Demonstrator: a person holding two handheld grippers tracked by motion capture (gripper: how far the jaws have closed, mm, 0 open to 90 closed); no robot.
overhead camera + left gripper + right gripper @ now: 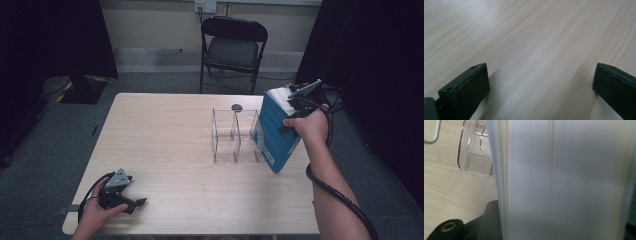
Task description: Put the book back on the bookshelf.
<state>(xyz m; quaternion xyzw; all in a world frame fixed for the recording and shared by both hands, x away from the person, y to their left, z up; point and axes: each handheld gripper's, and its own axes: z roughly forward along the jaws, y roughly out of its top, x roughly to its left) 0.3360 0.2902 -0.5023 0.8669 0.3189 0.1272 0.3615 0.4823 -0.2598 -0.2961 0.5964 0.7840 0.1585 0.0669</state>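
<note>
The light wooden surface [170,150] stands on grey carpet, with a black folding chair [232,47] at its far side. A blue box [276,131] stands tilted at the right, touching the right end of a clear divided rack [235,136]. The right gripper [300,102] has its fingers around the box's top; whether they press cannot be told. The left gripper [131,200] rests near left, fingers wide and empty.

No words, numbers or brand marks can be read anywhere. The blue box [276,131] carries a pale label strip along its lower edge (seen from the high view), but the print on it is too small and blurred to make out.
</note>
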